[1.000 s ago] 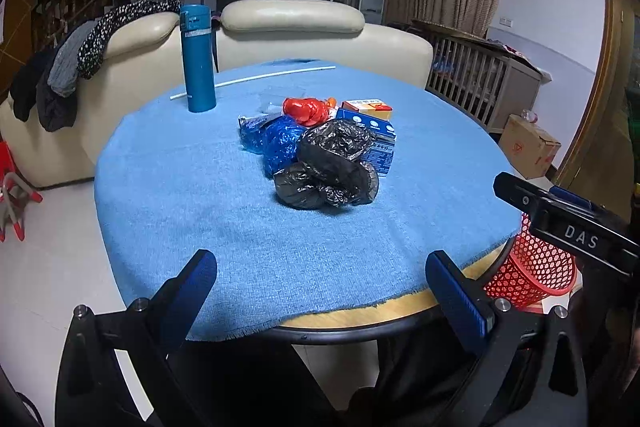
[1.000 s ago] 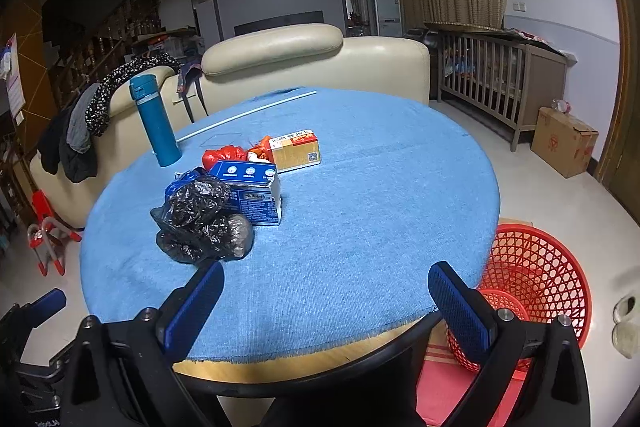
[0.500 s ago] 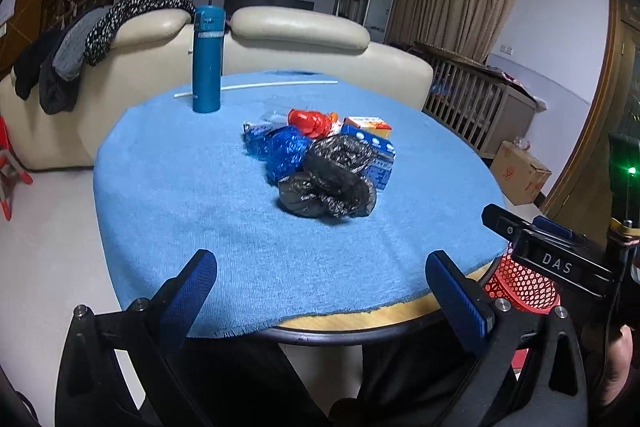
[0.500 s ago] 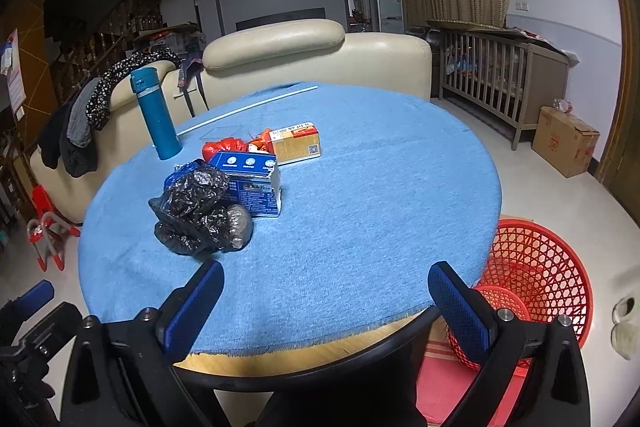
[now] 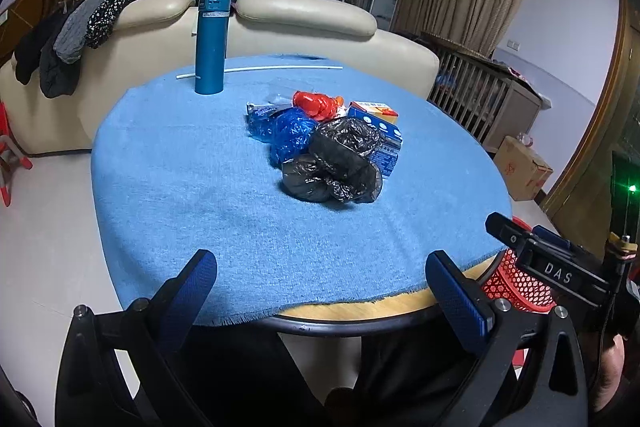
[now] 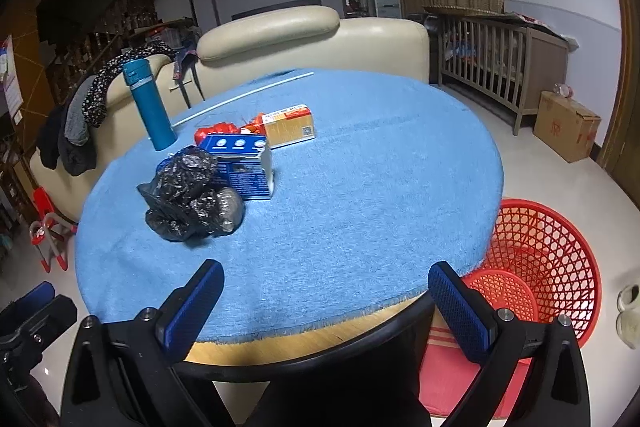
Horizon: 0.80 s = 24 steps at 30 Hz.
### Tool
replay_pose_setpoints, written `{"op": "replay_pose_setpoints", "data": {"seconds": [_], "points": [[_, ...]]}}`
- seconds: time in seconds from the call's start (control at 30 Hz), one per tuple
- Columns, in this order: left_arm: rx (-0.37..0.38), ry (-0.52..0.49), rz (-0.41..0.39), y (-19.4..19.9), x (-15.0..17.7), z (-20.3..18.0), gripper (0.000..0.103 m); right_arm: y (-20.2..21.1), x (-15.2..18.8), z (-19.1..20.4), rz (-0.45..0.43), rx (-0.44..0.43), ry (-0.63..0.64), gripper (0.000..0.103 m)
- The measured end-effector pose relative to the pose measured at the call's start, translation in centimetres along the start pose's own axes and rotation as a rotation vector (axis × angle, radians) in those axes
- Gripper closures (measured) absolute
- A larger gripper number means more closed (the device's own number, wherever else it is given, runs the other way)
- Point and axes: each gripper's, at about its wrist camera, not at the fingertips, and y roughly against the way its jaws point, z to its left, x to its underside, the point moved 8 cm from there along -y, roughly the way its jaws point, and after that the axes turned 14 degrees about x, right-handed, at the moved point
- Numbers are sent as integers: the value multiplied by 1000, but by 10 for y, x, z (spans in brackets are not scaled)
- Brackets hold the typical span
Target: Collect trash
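Note:
A heap of trash lies mid-table on the blue cloth (image 5: 200, 195): a crumpled black plastic bag (image 5: 336, 163) (image 6: 192, 195), a blue plastic bag (image 5: 290, 135), a red wrapper (image 5: 314, 103) (image 6: 216, 131), a blue carton (image 5: 386, 143) (image 6: 244, 167) and an orange box (image 5: 374, 107) (image 6: 289, 125). My left gripper (image 5: 320, 281) is open and empty at the table's near edge. My right gripper (image 6: 324, 293) is open and empty at the near edge, right of the heap. A red mesh basket (image 6: 536, 263) (image 5: 516, 287) stands on the floor at the right.
A tall teal flask (image 5: 211, 41) (image 6: 149, 107) stands at the back left with a white rod (image 5: 280, 69) behind it. A cream sofa (image 5: 304, 15) with clothes, a wooden crib (image 6: 500, 67) and a cardboard box (image 6: 566, 125) surround the table.
Both grippers have moved slightly up and closer over the table edge; the left view has turned a little to the right. The trash has not moved.

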Motion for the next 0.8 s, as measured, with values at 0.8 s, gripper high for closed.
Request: {"op": "replay_pose_setpoints", "data": {"seconds": [0.8], "points": [[-19, 0, 7, 0, -2, 2, 0, -4, 7, 14, 27, -22, 38, 0]]}}
